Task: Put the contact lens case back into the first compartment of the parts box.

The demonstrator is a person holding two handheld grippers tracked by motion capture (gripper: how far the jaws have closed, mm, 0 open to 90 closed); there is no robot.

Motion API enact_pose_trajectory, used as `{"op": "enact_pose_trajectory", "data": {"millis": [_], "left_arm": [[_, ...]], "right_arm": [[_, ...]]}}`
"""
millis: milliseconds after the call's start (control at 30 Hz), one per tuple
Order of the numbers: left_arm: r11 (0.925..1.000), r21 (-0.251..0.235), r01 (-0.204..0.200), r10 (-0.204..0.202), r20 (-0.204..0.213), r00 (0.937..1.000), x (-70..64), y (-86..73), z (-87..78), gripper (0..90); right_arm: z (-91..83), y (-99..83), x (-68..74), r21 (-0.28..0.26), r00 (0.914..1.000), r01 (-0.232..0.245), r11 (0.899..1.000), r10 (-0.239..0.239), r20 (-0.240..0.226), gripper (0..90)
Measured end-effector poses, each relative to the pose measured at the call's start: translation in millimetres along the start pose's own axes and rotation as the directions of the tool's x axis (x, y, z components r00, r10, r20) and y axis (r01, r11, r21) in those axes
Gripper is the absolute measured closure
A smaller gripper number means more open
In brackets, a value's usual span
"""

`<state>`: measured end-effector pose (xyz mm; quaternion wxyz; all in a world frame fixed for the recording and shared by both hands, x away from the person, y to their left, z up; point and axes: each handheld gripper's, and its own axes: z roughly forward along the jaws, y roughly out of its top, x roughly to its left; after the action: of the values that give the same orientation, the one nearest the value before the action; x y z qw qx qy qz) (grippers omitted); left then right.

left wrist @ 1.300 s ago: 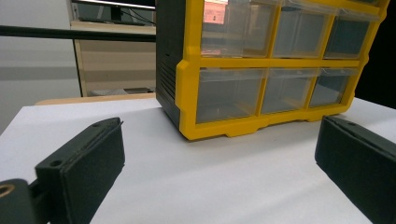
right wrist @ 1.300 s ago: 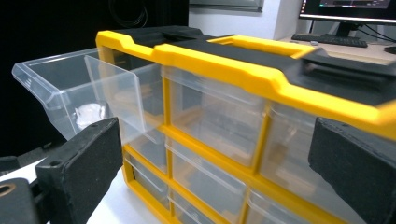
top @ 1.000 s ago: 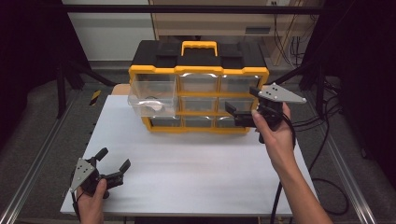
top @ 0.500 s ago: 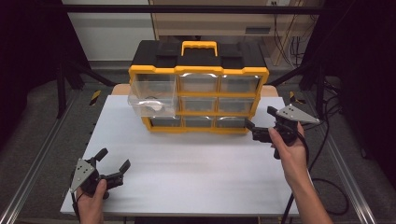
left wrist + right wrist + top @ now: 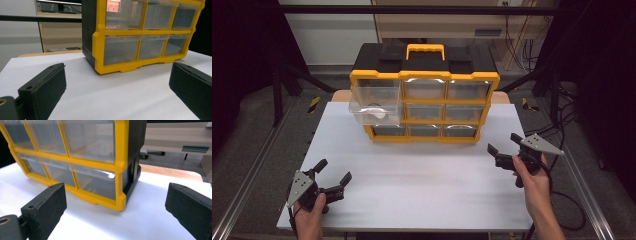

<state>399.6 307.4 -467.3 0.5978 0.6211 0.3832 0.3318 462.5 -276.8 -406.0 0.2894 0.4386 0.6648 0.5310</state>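
Looked down first from the high view. Found a yellow-and-black drawer organiser (image 5: 424, 100) standing at the far middle of the white table (image 5: 422, 195), carry handle (image 5: 425, 50) on top. Saw the top-left drawer (image 5: 374, 107) pulled well out of its frame, with a small pale thing inside, too blurred to name. Saw the other drawers sitting flush. Placed the left gripper (image 5: 333, 171) near the table's near left corner, well apart from the organiser, jaws spread wide with nothing between. Placed the right gripper (image 5: 503, 143) by the right edge, near the organiser's lower right corner but not touching, jaws likewise apart and empty.

Turned to the left gripper view. Looked out between two black pads (image 5: 47, 85) set far apart, over bare table toward the organiser's left front corner. Made out clear lower drawers, seemingly empty.

Turned to the right gripper view. Looked again between widely parted pads (image 5: 46, 207), at the organiser's right front corner and its bottom-right drawer (image 5: 93, 183), closed.

Judged the step as a pause between moves, with both grippers free and the one drawer open. Reckoned the likeliest next move to be closing that drawer or reaching into it. Would call for carrying a gripper across to the drawer's front, meeting it squarely, and pushing straight back to avoid skewing it, perhaps bracing the organiser with the other gripper against sliding.
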Motion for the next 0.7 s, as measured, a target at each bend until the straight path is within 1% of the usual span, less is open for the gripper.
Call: {"op": "enact_pose_trajectory", "data": {"millis": [67, 200, 300, 367, 533, 667, 700], "left_arm": [[1.0, 0.002, 0.0, 0.0, 0.003, 1.0, 0.0, -0.3, 0.2, 0.6], [1.0, 0.005, -0.005, 0.005, 0.017, 0.9999, -0.1, -0.5, 0.2, 0.5], [0.9999, 0.008, -0.01, 0.01, 0.022, 0.9997, -0.2, -0.5, -0.1, 0.5], [0.9999, 0.01, -0.012, 0.012, 0.023, 0.9997, -0.5, -0.6, 0.0, 0.5], [0.9998, 0.013, -0.012, 0.011, 0.025, 0.9996, -1.2, -0.9, -0.4, 0.5], [0.9999, 0.01, -0.014, 0.014, 0.03, 0.9994, -2.0, -0.6, -1.3, 0.5], [0.9999, 0.008, -0.012, 0.012, 0.033, 0.9994, -2.3, -0.6, -1.3, 0.5]], "right_arm": [[-2.2, -6.1, -1.0, -0.001, 0.9999, 0.011, 1.0, -0.011, 0.003, 4.3], [-7.2, -22.0, -2.2, -0.01, 1.0, 0.002, 1.0, -0.002, 0.002, 4.3], [-10.5, -34.6, -1.9, -0.01, 0.9998, -0.018, 1.0, 0.018, -0.007, 4.4], [-12.7, -41.9, -2.0, -0.011, 0.9998, -0.013, 1.0, 0.013, -0.014, 4.4], [-16.6, -53.3, 1.7, -0.021, 0.9992, -0.029, 0.999, 0.028, -0.027, 4.5], [-15.8, -58.4, 7.5, -0.029, 0.999, -0.016, 0.999, 0.015, -0.042, 5.0], [-14.8, -59.8, 9.0, -0.032, 0.9988, -0.007, 0.999, 0.005, -0.048, 5.2]]}}
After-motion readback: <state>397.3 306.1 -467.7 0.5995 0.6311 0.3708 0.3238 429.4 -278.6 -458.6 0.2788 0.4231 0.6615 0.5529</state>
